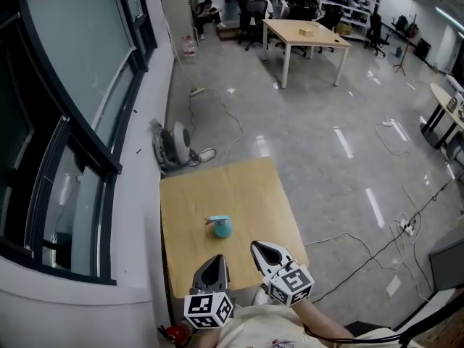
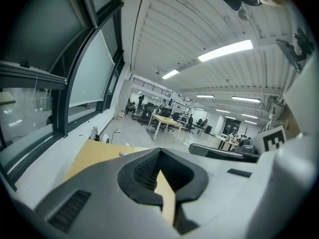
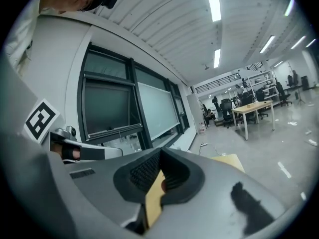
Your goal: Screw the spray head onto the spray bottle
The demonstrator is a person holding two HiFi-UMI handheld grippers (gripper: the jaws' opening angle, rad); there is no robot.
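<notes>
Square wooden counter (image 1: 217,194) beside the window wall, bare but for one small item. At its 6 o'clock edge, left hand-held gripper (image 1: 215,265) and right hand-held gripper (image 1: 262,252) side by side, both clamped shut on nothing, well apart from the work. Just off counter centre toward 6 o'clock, round teal spray bottle (image 1: 223,229), seemingly upright, with the pale spray head (image 1: 216,218) on top, pointing to 9 o'clock; too small to tell whether threaded or merely resting. Likely troubles: toppling the light, rounded bottle by arriving with closed jaws, knocking a loose head off, or cross-threading through a tilted start.
</notes>
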